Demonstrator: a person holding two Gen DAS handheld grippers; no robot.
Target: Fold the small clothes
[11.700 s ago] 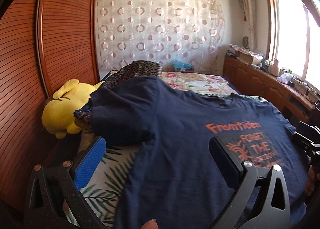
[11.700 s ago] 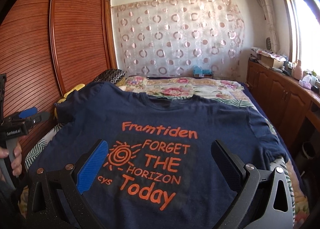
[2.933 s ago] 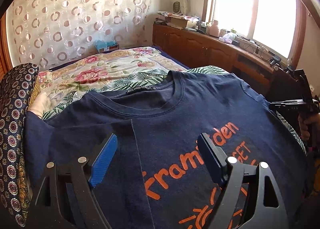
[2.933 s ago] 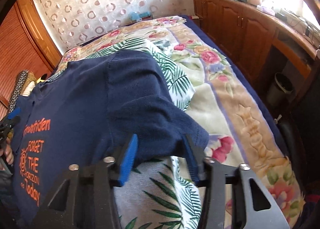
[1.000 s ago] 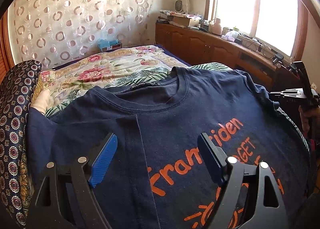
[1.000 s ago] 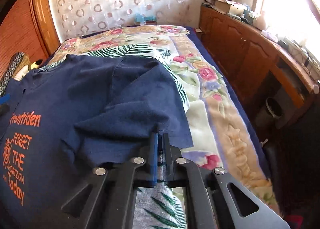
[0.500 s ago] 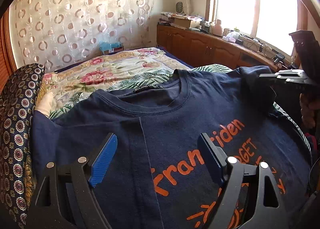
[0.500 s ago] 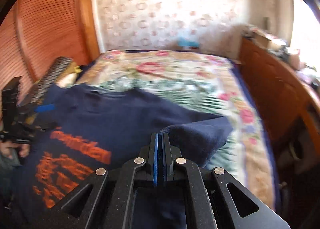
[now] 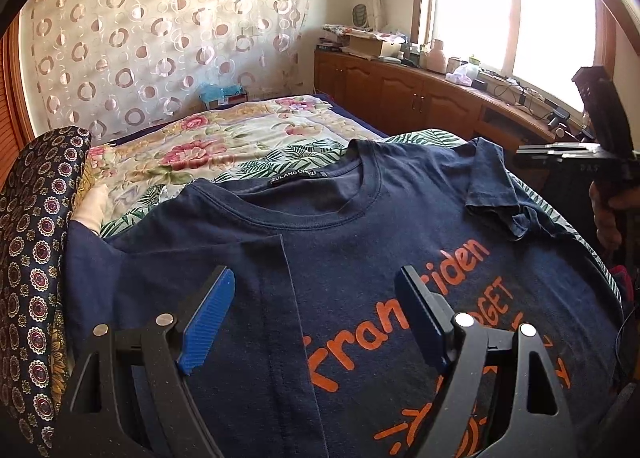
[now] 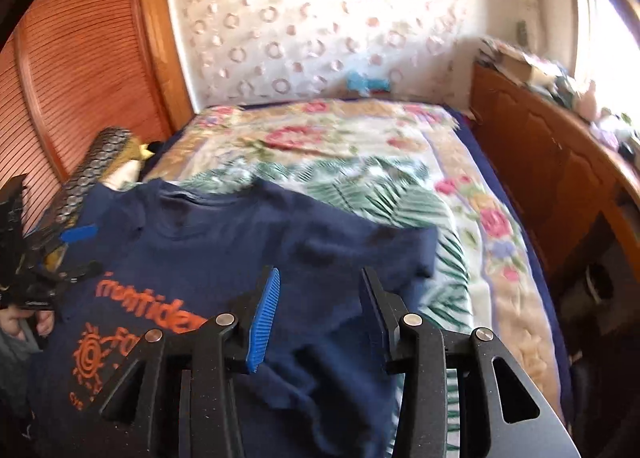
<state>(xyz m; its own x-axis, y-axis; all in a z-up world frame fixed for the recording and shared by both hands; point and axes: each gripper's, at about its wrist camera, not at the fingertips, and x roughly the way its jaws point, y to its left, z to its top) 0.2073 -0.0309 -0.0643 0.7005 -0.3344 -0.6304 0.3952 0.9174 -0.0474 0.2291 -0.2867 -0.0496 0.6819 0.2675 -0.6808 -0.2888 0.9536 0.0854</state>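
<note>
A navy T-shirt [image 9: 360, 242] with orange print lies face up on the bed. Its left sleeve [image 9: 256, 298] is folded in over the chest. Its right sleeve [image 9: 492, 194] lies folded in over the shoulder. My left gripper [image 9: 316, 298] is open and empty, hovering over the folded left sleeve and the print. My right gripper [image 10: 318, 294] is open and empty just above the shirt [image 10: 240, 250], near the folded right sleeve [image 10: 384, 250]. It also shows at the right edge of the left wrist view [image 9: 576, 158].
The floral bedspread [image 9: 224, 142] stretches beyond the shirt. A patterned cushion [image 9: 36, 242] lies along the left side. Wooden cabinets [image 9: 420, 98] with clutter run under the window on the right. A slatted wooden wardrobe [image 10: 80, 70] stands at the left.
My right gripper, shut on the right sleeve a moment ago, carried it inward over the shirt, opened and let it go. The sleeve now lies folded on the shoulder. The left gripper stayed open.
</note>
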